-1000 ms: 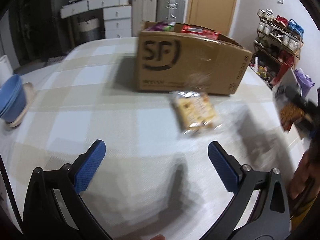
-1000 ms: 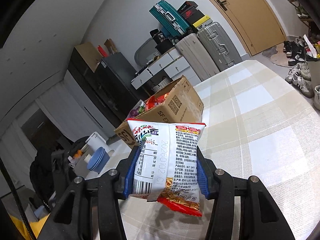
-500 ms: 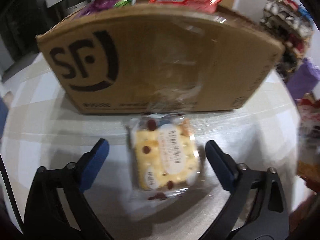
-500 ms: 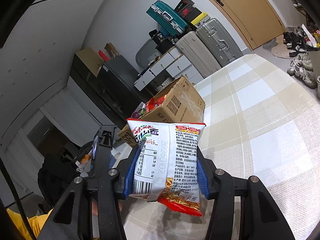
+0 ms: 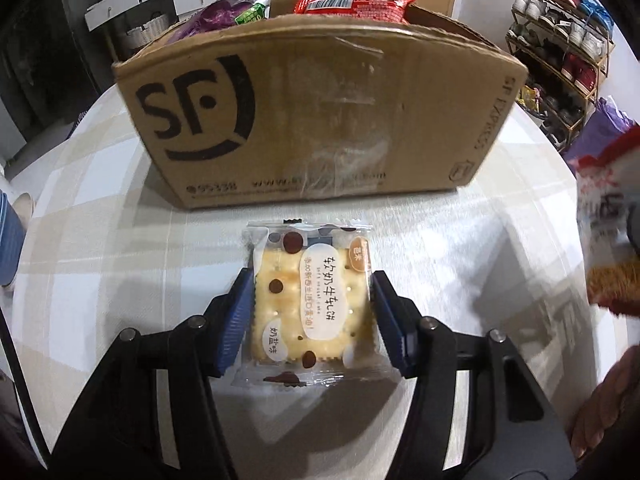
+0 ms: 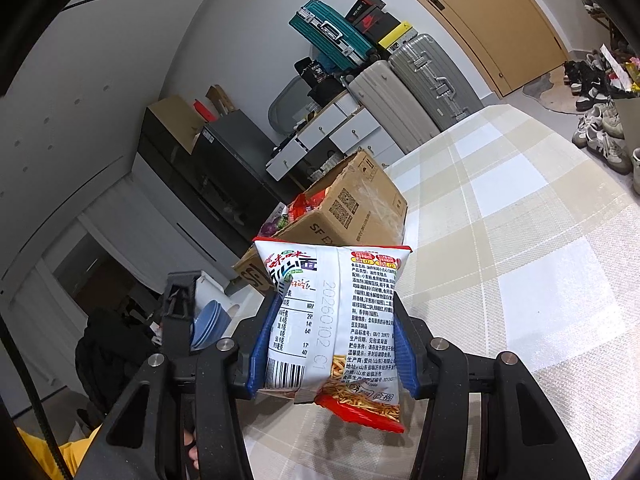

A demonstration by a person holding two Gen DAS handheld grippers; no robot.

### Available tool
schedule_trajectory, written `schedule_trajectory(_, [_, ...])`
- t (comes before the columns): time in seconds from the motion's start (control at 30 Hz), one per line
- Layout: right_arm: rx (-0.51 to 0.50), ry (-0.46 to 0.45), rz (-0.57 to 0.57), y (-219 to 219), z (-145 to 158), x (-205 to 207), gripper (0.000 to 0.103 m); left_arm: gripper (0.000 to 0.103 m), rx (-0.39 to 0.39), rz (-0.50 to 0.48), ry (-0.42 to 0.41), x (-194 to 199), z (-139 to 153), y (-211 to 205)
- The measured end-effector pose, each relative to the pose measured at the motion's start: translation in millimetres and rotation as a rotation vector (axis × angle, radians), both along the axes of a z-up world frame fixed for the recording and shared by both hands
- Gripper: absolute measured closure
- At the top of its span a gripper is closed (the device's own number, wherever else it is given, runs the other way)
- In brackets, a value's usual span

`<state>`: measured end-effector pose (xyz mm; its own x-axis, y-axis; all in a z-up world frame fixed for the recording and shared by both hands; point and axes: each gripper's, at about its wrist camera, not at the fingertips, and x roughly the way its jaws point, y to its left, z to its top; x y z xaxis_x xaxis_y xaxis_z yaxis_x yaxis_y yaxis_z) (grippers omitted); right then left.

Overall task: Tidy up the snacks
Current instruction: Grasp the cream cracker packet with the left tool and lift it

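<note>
My left gripper (image 5: 310,312) is shut on a clear-wrapped yellow cracker packet (image 5: 310,304) that lies on the checked tablecloth, just in front of the open SF cardboard box (image 5: 320,104). The box holds a red packet (image 5: 352,6) and a purple packet (image 5: 224,16). My right gripper (image 6: 330,340) is shut on a white-and-red noodle snack bag (image 6: 332,328) and holds it above the table. That bag also shows blurred at the right edge of the left wrist view (image 5: 608,220). The box shows beyond it in the right wrist view (image 6: 344,208).
Stacked blue bowls (image 6: 208,324) stand at the table's left edge. The checked table (image 6: 520,260) stretches to the right of the box. Suitcases (image 6: 412,84), white drawers and a shoe rack (image 5: 560,48) stand beyond the table. The left gripper's body (image 6: 176,312) shows at left.
My left gripper moved forward to the cracker packet and closed on its sides. My right gripper kept hold of the noodle bag and barely moved.
</note>
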<state>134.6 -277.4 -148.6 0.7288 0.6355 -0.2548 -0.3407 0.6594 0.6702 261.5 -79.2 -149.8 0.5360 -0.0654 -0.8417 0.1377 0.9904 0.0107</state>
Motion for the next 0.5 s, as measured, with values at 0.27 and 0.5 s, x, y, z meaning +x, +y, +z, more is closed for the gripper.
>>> schedule_trajectory(0.27, [-0.031,-0.01,0.003,6.4,2.3,-1.9,0.051,0.048,-0.038,-0.01,-0.058,-24.0,25.2,4.8])
schedule_trajectory(0.5, [-0.072,0.022,0.006,18.6,5.7,-0.6,0.051,0.048,-0.084,0.005,-0.123,-63.0,55.9,30.0])
